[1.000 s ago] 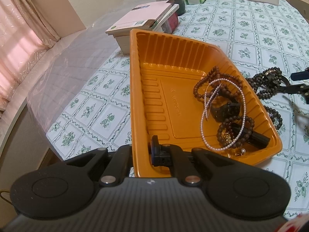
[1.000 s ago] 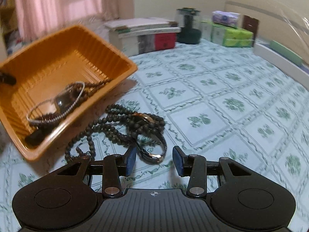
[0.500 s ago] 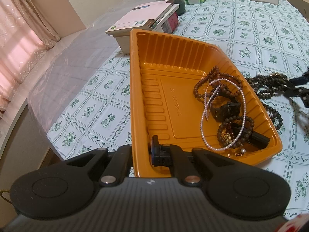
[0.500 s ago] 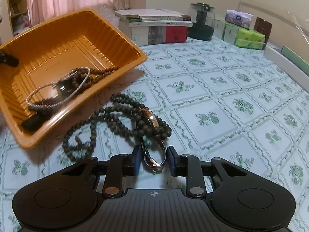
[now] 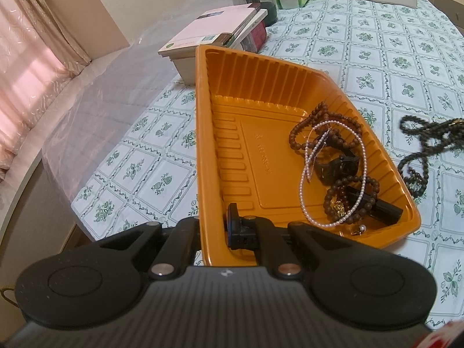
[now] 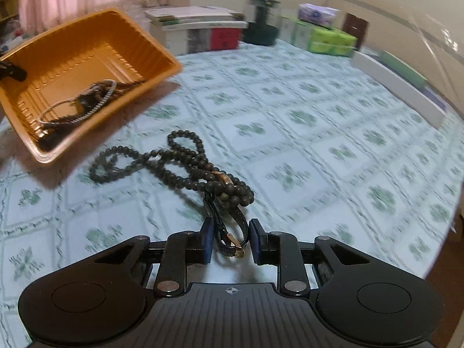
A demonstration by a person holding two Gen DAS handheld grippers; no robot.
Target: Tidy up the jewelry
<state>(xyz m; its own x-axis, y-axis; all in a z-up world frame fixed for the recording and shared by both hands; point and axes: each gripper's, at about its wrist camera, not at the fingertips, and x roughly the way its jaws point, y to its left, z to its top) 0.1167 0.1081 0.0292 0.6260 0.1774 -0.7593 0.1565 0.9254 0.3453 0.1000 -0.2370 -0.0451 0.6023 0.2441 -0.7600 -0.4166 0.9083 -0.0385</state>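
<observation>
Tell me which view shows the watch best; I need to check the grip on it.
The right wrist view: the watch strap sits between the right gripper pads, tangled with dark beads. The left wrist view shows only blurred beads at its edge.

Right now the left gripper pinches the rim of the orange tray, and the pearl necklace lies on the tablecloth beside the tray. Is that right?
Not quite. The left gripper does pinch the orange tray rim, but the pearl necklace lies inside the tray, over the brown beads, as the left wrist view shows. The dark bead strand is on the tablecloth.
</observation>
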